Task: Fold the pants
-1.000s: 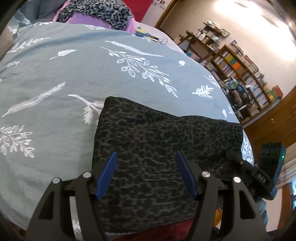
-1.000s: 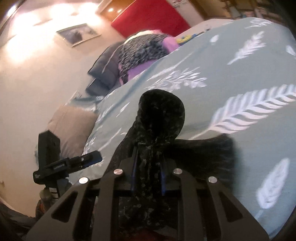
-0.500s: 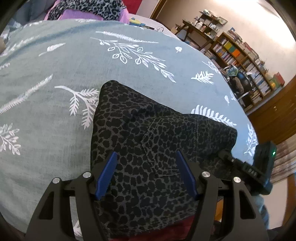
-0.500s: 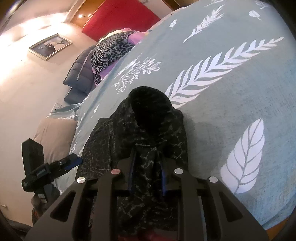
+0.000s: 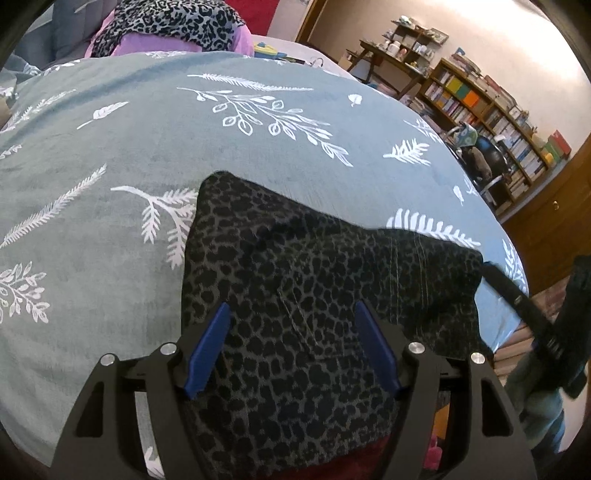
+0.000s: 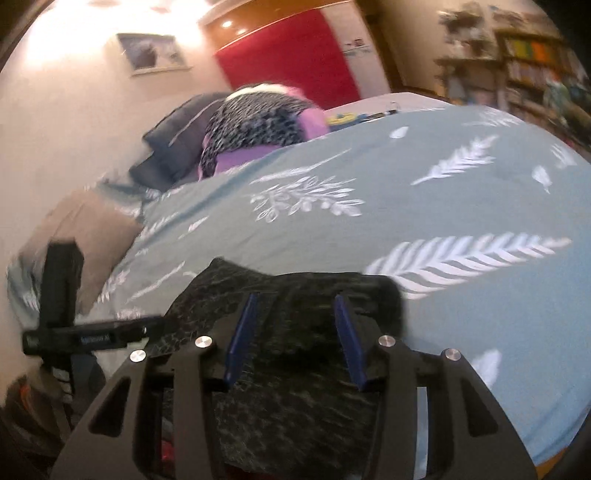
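The dark leopard-print pants (image 5: 314, 280) lie folded in a compact stack on the grey-green leaf-print bed cover (image 5: 110, 155). My left gripper (image 5: 291, 306) hovers over the near part of the stack; its blue pads stand wide apart and are still opening, and they do not press on the cloth. The right gripper (image 6: 295, 299) is above the stack's other side (image 6: 295, 387), jaws opening, pads clear of the fabric below. Each gripper shows in the other's view: the right gripper (image 5: 535, 325) at the right edge, the left gripper (image 6: 88, 336) at the left edge.
A pile of leopard and purple clothes (image 5: 173, 29) and dark pillows (image 6: 173, 144) sit at the head of the bed. A tan cushion (image 6: 85, 236) lies at the left. Bookshelves (image 5: 491, 110) and a chair (image 5: 484, 158) stand beyond the bed's far side.
The right gripper was shut on a bunched fold of the pants; it has let go and its jaws have parted. The fold now lies flat on the stack. The left gripper has hardly moved.
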The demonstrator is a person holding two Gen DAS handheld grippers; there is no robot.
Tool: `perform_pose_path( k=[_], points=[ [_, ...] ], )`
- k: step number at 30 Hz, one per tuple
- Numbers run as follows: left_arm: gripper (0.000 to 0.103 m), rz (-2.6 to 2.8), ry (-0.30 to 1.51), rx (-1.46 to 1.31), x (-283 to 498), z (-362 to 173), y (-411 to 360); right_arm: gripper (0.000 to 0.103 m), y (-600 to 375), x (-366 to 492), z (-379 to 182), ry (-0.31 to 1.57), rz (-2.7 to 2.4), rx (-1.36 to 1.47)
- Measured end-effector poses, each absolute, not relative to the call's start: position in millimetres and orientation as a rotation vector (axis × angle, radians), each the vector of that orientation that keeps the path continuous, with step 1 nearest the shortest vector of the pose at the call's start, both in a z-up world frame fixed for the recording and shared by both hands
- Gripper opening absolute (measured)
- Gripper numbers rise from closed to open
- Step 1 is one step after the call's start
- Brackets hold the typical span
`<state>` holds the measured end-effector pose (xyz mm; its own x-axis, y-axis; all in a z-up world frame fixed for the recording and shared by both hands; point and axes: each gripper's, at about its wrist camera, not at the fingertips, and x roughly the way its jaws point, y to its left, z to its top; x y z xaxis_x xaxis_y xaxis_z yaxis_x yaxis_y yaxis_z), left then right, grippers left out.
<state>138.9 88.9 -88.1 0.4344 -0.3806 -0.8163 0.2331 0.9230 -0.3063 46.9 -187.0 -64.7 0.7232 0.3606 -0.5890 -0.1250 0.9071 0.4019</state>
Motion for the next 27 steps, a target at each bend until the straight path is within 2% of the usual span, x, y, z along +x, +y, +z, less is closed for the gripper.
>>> perform_pose_path(
  k=[10, 20, 21, 23, 27],
  points=[
    [0.07, -0.337, 1.08, -0.209, 198.5, -87.7, 90.9, 0.046, -188.9, 70.9, -111.8, 0.807, 0.171, 0.338],
    [0.07, -0.229, 1.15, -0.201, 235.6, -137.8, 85.1, 0.046, -203.0, 65.9, -137.6, 0.742, 0.246, 0.375],
    [0.071, -0.229, 1.132, -0.188, 233.7, -140.2, 84.0, 0.046, -204.8, 66.3, -140.4, 0.735, 0.263, 0.377],
    [0.082, -0.254, 1.087, -0.177, 227.9, -142.9, 81.9, 0.045, -207.9, 67.3, -143.9, 0.723, 0.289, 0.385],
    [0.082, -0.268, 1.052, -0.19, 222.2, -138.3, 84.0, 0.045, -211.8, 69.6, -144.7, 0.728, 0.304, 0.416]
  ],
)
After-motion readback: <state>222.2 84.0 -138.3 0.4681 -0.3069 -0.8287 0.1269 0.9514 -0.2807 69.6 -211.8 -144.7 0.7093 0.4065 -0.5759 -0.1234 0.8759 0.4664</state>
